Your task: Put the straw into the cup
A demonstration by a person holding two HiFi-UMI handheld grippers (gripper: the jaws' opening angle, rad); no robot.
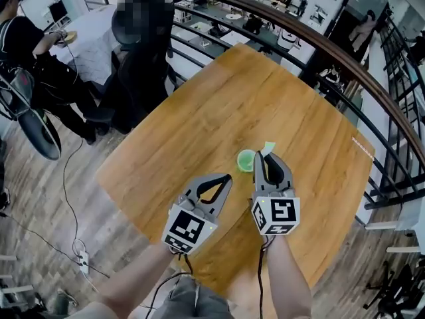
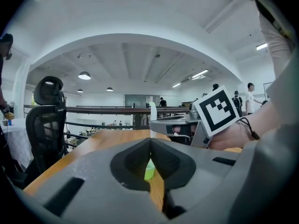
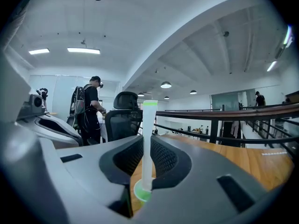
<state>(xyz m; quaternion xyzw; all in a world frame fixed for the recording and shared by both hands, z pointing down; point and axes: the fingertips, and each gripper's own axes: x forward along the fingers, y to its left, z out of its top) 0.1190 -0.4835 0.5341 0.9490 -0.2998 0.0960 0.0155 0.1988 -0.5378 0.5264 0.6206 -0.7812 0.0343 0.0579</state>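
Observation:
A small green cup [image 1: 246, 159] stands on the wooden table [image 1: 226, 98]. My right gripper [image 1: 265, 157] is shut on a white straw with a green top [image 3: 148, 143] and holds it upright just right of the cup. In the right gripper view the straw's lower end lines up with the cup's rim [image 3: 141, 194]; whether it is inside I cannot tell. My left gripper [image 1: 227, 177] hovers to the cup's near left, its jaws closed together with nothing in them. The left gripper view shows the cup [image 2: 148, 173] through the jaw gap and the straw [image 2: 153, 120] beside the right gripper's marker cube [image 2: 217, 111].
A black office chair [image 1: 143, 18] stands past the table's far left edge. A curved dark railing [image 1: 319, 45] runs behind and to the right of the table. A person in black [image 1: 26, 45] stands at the far left. A cable with a power strip [image 1: 81, 261] lies on the floor.

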